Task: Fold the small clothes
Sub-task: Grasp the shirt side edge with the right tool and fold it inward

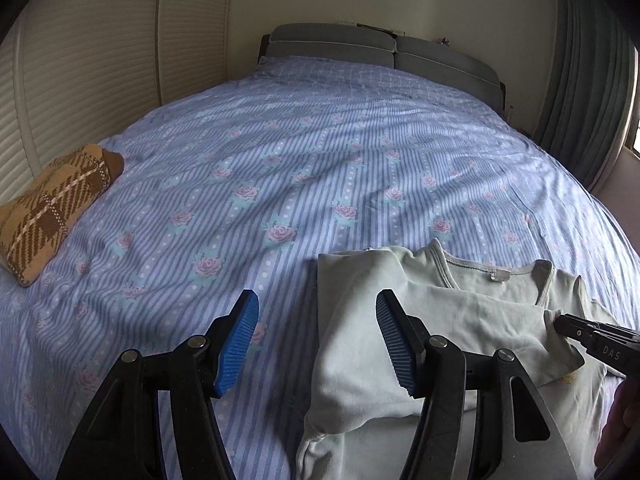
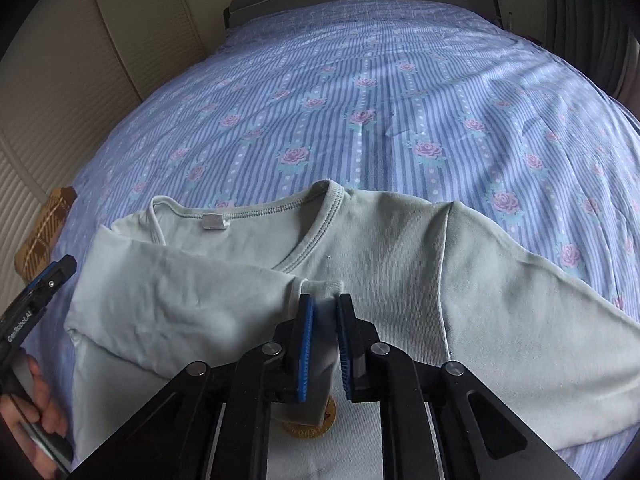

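The shirt lies flat on the bed, soft, light and floppy. Right gripper is pinching the sleeve cuff between its 2 fingers. Left gripper is spread wide, holding nothing, probably hovering over the shirt's edge. Cuffs and seams look like the best grab spots.

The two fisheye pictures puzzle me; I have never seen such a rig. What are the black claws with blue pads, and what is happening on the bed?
They are hand-held two-finger grippers, each carrying a forward-looking camera. The left gripper is open over the bedsheet at the edge of a pale green shirt. The right gripper is shut on the shirt's sleeve cuff, drawn across the chest. A brown plaid knit, folded, lies to the left.
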`<state>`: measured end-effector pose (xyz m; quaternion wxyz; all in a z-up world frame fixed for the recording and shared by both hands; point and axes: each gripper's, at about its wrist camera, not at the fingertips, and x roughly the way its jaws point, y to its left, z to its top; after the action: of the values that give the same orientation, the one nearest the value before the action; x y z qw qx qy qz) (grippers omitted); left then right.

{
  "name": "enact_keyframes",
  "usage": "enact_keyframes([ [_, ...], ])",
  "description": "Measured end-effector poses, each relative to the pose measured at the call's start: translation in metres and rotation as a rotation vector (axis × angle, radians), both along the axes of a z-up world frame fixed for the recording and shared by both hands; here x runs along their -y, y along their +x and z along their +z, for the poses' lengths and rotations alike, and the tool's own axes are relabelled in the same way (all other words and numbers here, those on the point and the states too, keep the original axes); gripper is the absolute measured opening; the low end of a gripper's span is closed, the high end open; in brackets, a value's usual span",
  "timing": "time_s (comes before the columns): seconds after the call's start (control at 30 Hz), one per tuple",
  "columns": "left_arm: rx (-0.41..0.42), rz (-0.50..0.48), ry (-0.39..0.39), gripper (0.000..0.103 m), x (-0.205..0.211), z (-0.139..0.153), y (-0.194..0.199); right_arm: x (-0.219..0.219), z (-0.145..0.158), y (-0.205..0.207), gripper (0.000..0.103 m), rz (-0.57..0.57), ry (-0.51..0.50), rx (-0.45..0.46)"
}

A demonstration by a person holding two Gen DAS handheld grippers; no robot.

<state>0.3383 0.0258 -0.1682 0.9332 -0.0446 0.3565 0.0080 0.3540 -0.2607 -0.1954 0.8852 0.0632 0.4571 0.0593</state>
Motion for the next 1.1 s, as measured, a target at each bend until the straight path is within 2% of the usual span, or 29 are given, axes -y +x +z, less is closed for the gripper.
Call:
enact_keyframes([
  [0.1,0.002,-0.006,-0.004,0.065,0.0,0.001,0.0,0.002,0.009,-0.008,0.008,-0.022,-0.031,0.044],
  [0.23,-0.004,-0.007,-0.012,0.067,0.0,-0.003,0.004,0.016,0.023,-0.018,0.008,-0.111,-0.079,0.085],
  [0.47,-0.046,-0.026,-0.002,0.067,0.005,-0.025,0.02,0.017,0.005,-0.013,0.008,-0.124,-0.093,0.02],
  [0.53,-0.075,-0.025,-0.009,0.067,0.003,-0.032,0.024,0.016,0.007,-0.015,0.014,-0.137,-0.113,0.036],
  [0.57,-0.087,-0.026,-0.011,0.067,0.003,-0.035,0.025,0.016,0.008,-0.015,0.022,-0.143,-0.137,0.039],
  [0.6,-0.093,-0.026,-0.009,0.067,0.003,-0.035,0.025,0.015,0.008,-0.016,0.024,-0.147,-0.157,0.04],
  [0.67,-0.076,-0.031,-0.009,0.067,0.004,-0.031,0.02,0.015,0.01,-0.019,0.025,-0.151,-0.17,0.039],
  [0.77,-0.051,-0.057,-0.013,0.067,0.01,-0.022,0.009,0.009,0.02,-0.034,0.034,-0.147,-0.186,0.079],
  [0.83,-0.048,-0.083,-0.017,0.067,0.016,-0.02,0.001,0.002,0.026,-0.046,0.034,-0.117,-0.176,0.113],
  [0.93,-0.078,-0.099,0.045,0.068,0.023,-0.028,-0.005,-0.008,0.028,-0.056,0.034,-0.061,-0.154,0.137],
  [1.0,-0.105,-0.073,0.071,0.068,0.018,-0.035,-0.005,-0.014,0.018,-0.055,0.034,-0.03,-0.155,0.107],
  [1.1,-0.132,-0.043,0.061,0.07,0.005,-0.039,-0.003,-0.009,-0.005,-0.05,0.034,-0.04,-0.128,0.026],
])
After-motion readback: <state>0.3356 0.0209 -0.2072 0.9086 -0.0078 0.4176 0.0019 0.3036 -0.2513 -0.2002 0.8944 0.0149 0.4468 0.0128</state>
